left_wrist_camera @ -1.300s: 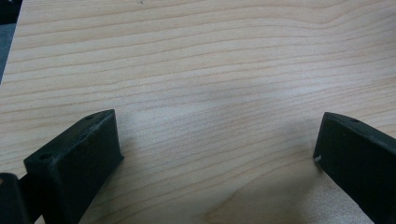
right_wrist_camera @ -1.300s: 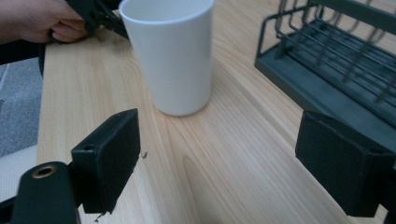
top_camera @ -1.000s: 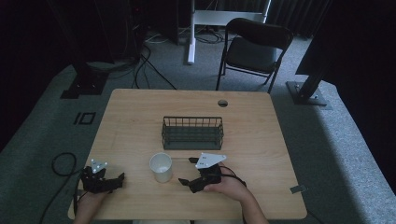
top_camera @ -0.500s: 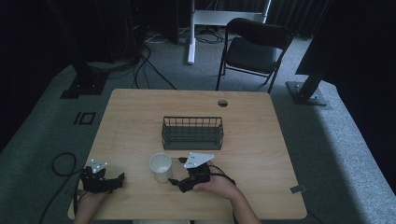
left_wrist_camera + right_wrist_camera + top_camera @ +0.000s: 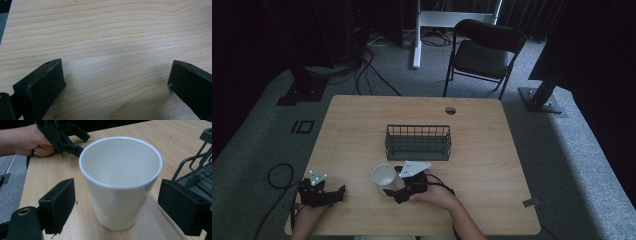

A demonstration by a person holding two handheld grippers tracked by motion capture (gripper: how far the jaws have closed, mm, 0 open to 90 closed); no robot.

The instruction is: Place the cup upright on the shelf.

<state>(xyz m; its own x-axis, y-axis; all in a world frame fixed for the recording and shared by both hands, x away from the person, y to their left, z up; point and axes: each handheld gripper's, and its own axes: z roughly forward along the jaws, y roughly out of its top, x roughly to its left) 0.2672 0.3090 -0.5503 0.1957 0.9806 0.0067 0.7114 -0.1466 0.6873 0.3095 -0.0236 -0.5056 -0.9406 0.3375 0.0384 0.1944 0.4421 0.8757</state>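
In the right gripper view, the right gripper (image 5: 117,202) has its two black jaws spread wide, one on each side of a white cup (image 5: 121,180), with a clear gap between each jaw and the cup wall, so it has hold of nothing. The cup stands upright and empty on the wooden table (image 5: 45,180). From above, the cup (image 5: 383,176) sits near the front edge of the table (image 5: 492,150), just left of the right gripper (image 5: 398,191), which the person's right hand (image 5: 434,192) holds low over the wood. Farther left, close to the front left corner, the left gripper (image 5: 341,192) rests in the left hand (image 5: 307,212); in its own view the left gripper (image 5: 116,80) has its jaws wide apart over bare wood, gripping nothing. Just behind the cup stands a dark wire basket (image 5: 418,142), near the middle of the table. Beyond the table a black folding chair (image 5: 482,52) stands on the grey floor.
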